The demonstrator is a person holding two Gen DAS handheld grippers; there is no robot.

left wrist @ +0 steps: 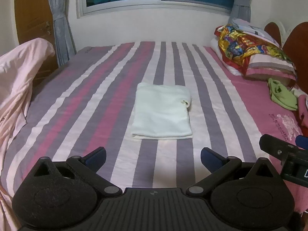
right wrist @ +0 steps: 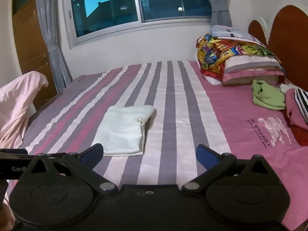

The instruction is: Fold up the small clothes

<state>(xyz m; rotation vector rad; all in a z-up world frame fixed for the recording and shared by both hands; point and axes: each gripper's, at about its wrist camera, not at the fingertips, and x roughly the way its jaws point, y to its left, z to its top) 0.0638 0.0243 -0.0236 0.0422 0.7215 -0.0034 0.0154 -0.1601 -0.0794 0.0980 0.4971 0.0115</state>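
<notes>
Left wrist view has the white cloth (left wrist: 162,111) lying folded flat on the striped bedsheet (left wrist: 96,100), straight ahead of the left gripper (left wrist: 153,156), whose jaws stand wide apart and hold nothing. The right gripper (right wrist: 149,155) is just as empty and spread, with the cloth ahead and to the left of its jaws. That piece looks done to me, apart from a small tab (right wrist: 140,121) poking out at its right edge, which I would tuck in. Next I would reach for the green garment (right wrist: 266,96), well off to the right near the pillow (right wrist: 252,69), pinch it by two corners and spread it flat before creasing. Printed on the sheet's pink part is "BURBERRY" (right wrist: 259,132) beside a white horseman; the left tool, seen from the right, reads "GenR", cut off.
</notes>
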